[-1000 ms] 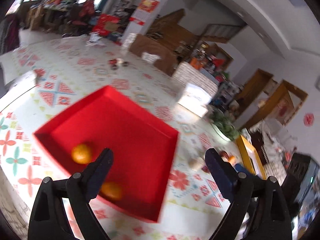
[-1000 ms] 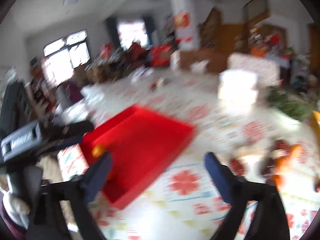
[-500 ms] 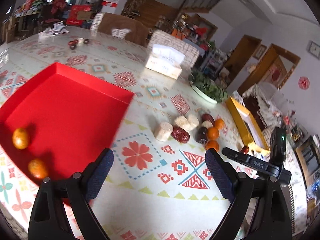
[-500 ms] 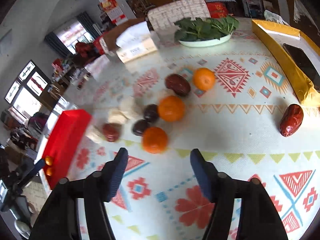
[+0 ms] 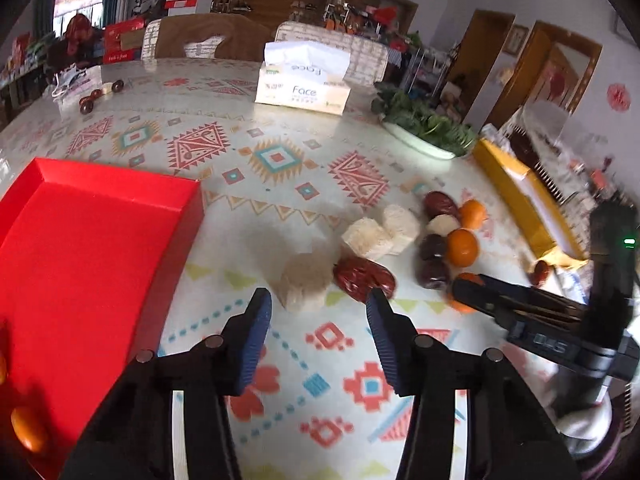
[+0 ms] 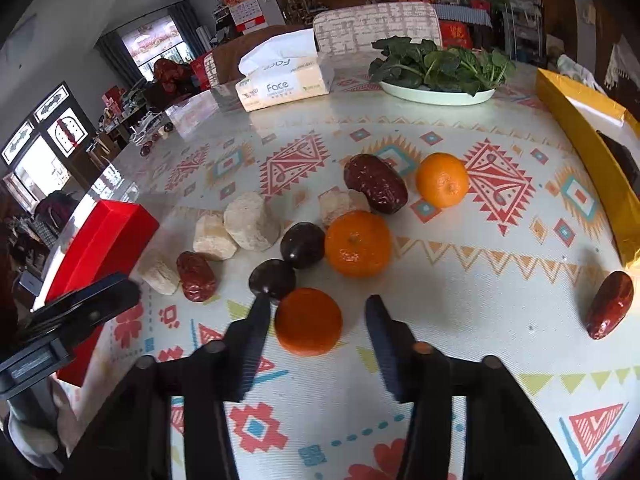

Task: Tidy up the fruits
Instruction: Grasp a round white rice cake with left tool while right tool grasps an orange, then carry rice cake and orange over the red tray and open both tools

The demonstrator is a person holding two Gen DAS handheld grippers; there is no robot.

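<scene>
A red tray (image 5: 88,256) lies at the left with an orange (image 5: 28,434) in its near corner. On the patterned table sit oranges, dark red dates, dark plums and pale round cakes. My left gripper (image 5: 318,308) is open, just short of a pale cake (image 5: 306,280) and a red date (image 5: 362,278). My right gripper (image 6: 314,318) is open, its jaws either side of the nearest orange (image 6: 308,320). Two more oranges (image 6: 357,243) (image 6: 442,179) lie beyond. A lone date (image 6: 610,304) lies at the right.
A tissue box (image 5: 302,80) and a plate of greens (image 6: 436,72) stand at the back. A yellow box (image 6: 588,136) runs along the right edge. The tray also shows at the left of the right wrist view (image 6: 100,240).
Both grippers have swung from the red tray to the fruit pile. The left now faces the cake and date. The right has closed in around the nearest orange.
</scene>
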